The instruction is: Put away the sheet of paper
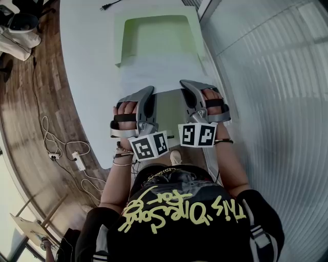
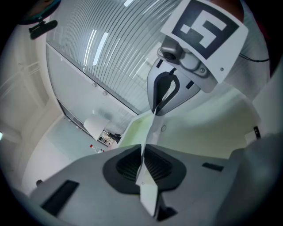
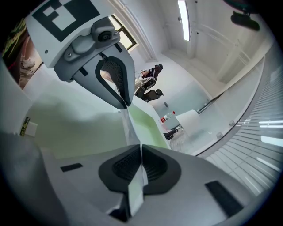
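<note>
A white sheet of paper [image 1: 154, 77] lies lengthwise on the white table [image 1: 84, 77]. Its far part, or something under it, looks pale green [image 1: 156, 36]; I cannot tell which. Both grippers pinch the sheet's near edge, side by side. My left gripper [image 1: 147, 94] is shut on the left corner, and its pads [image 2: 132, 165] show the paper edge-on between them. My right gripper [image 1: 187, 88] is shut on the right corner, again with the paper [image 3: 135, 185] clamped edge-on. Each gripper view shows the other gripper [image 2: 166, 95] [image 3: 116, 84] across the sheet.
A black plug [image 1: 106, 6] lies at the table's far end. Cables and a white power strip [image 1: 78, 161] lie on the wooden floor to the left, with bags [image 1: 18, 30] at the far left. A ribbed glass wall [image 1: 271, 77] runs close along the table's right side.
</note>
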Demonstrator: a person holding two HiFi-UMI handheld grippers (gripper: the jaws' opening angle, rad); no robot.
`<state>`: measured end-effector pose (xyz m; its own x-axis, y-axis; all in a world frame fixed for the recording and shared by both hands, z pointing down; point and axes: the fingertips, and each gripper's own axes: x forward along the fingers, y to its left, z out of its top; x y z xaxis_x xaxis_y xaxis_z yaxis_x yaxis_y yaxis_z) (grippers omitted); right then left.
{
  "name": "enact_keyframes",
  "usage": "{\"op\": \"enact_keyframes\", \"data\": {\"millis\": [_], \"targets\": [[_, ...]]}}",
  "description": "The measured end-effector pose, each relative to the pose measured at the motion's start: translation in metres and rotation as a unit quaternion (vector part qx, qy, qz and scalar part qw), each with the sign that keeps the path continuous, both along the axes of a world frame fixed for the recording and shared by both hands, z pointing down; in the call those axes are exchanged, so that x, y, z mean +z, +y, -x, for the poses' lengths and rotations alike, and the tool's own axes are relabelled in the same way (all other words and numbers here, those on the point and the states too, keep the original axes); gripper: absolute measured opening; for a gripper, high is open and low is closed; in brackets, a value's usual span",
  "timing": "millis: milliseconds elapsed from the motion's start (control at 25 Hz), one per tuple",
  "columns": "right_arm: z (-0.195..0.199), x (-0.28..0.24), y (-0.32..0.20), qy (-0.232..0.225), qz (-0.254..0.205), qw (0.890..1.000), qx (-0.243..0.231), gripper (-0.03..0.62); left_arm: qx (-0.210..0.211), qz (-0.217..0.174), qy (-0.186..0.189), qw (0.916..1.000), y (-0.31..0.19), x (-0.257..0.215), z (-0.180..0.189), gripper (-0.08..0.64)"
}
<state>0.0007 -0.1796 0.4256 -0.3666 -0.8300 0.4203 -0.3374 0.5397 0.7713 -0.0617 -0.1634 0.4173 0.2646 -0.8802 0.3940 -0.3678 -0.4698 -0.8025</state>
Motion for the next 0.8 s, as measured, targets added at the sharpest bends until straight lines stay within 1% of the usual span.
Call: {"op": "enact_keyframes", "data": {"millis": [160,400,600,800], "targets": [[-0.001,0.007,-0.001,0.003,0.007,1.0,0.0,0.008,0.0,0.006,-0.001,1.0,-0.003,0.005,0.0,0.023],[0.004,0.018,0.002,0.021,0.012,1.0,-0.005,0.008,-0.004,0.015,0.0,0.9999,-0.002,0.012,0.004,0.023],[0.002,0.018,0.002,0.03,0.016,0.999,-0.003,0.009,0.0,0.018,-0.002,0.9998,-0.001,0.011,0.003,0.021],[0.002,0.036,-0.018,0.032,0.023,0.999,-0.005,0.009,-0.001,0.027,-0.008,0.9996,-0.02,0.028,0.002,0.021]]}}
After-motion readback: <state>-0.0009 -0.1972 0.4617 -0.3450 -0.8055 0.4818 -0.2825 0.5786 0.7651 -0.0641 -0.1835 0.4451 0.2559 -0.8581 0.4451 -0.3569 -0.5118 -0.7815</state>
